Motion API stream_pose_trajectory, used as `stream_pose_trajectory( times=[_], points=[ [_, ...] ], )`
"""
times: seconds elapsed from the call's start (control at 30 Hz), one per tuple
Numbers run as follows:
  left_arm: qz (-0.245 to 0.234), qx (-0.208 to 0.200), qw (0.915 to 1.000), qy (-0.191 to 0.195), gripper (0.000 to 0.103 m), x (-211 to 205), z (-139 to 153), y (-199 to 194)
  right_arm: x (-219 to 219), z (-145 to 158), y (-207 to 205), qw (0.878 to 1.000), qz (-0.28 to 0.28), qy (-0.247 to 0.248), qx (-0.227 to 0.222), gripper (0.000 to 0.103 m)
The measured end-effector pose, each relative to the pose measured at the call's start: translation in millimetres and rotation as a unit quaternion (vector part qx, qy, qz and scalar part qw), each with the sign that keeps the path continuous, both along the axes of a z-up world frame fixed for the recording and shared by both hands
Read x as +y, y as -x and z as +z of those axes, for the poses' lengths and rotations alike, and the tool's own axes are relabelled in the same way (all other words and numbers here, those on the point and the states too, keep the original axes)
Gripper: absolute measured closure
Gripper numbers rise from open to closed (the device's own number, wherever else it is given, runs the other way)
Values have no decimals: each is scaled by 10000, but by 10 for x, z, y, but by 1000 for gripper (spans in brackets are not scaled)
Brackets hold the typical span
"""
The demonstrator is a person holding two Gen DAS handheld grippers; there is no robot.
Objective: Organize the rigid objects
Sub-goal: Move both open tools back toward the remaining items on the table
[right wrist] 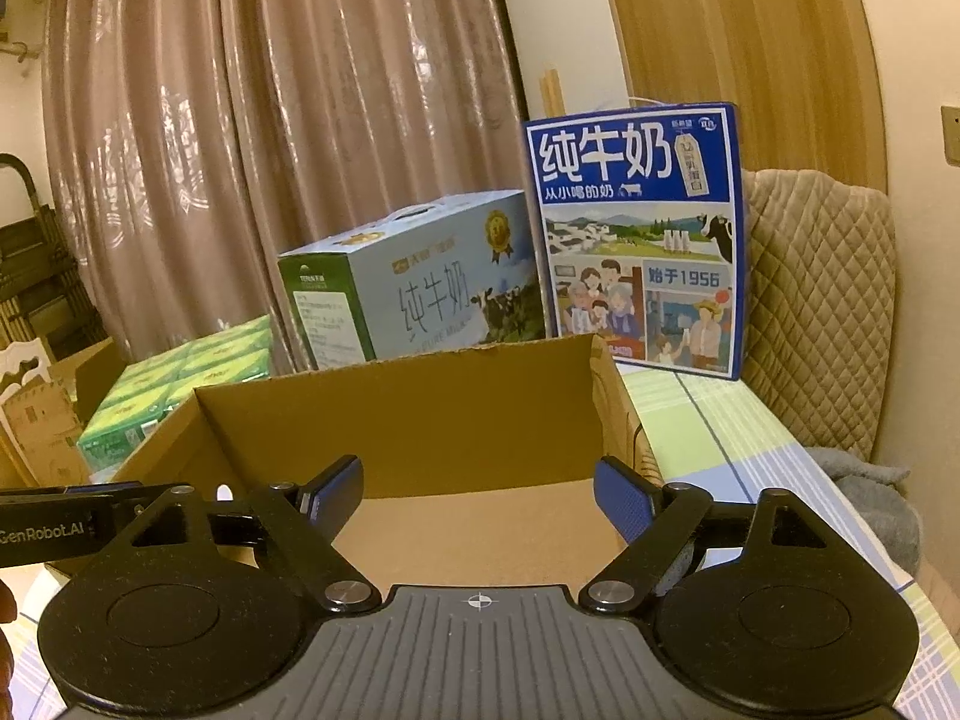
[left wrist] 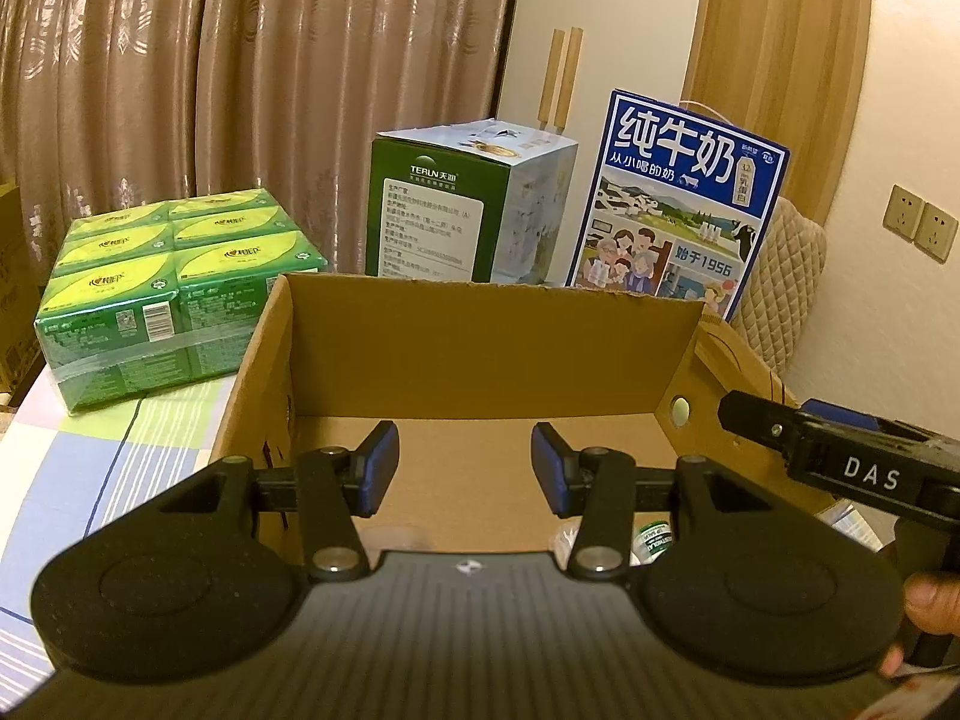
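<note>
An open brown cardboard box (left wrist: 492, 324) stands on the checked cloth right in front of both grippers, and the part of its floor that shows is bare. My left gripper (left wrist: 465, 456) hovers over the box's near edge with a gap between its blue pads (left wrist: 381, 462) and nothing in it. My right gripper (right wrist: 477, 486) is over the same box (right wrist: 420, 402), jaws wide apart and empty. Its black body (left wrist: 840, 462) shows at the right of the left wrist view. A small green-and-white bottle (left wrist: 651, 540) peeks out below the left gripper's linkage, mostly hidden.
Behind the box stand a wrapped green tissue pack (left wrist: 174, 288), a green-and-pale-blue milk carton case (left wrist: 468, 210) and a blue milk case (left wrist: 678, 204). A quilted beige cushion (right wrist: 822, 312) and a grey cloth (right wrist: 882, 510) lie to the right. Curtains hang at the back.
</note>
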State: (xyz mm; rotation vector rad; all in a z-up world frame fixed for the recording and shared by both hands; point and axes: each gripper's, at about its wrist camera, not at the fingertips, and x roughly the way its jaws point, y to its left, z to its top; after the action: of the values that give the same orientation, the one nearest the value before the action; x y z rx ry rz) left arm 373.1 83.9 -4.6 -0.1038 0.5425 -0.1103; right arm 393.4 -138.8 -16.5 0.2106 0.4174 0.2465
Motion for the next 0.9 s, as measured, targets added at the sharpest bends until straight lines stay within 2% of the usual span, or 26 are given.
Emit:
stream_pose_trajectory(
  times=[0.3, 0.63, 0.9],
  points=[
    [48, -65, 10000, 8, 60, 20, 68, 103, 1, 100, 143, 9997, -4, -21, -249, 22],
    [245, -346, 9991, -39, 57, 73, 234, 439, -119, 220, 596, 9976, -37, -65, -683, 22],
    [628, -460, 9969, -120, 34, 194, 205, 1069, -304, 210, 1059, 9981, -83, -69, -610, 22]
  ],
)
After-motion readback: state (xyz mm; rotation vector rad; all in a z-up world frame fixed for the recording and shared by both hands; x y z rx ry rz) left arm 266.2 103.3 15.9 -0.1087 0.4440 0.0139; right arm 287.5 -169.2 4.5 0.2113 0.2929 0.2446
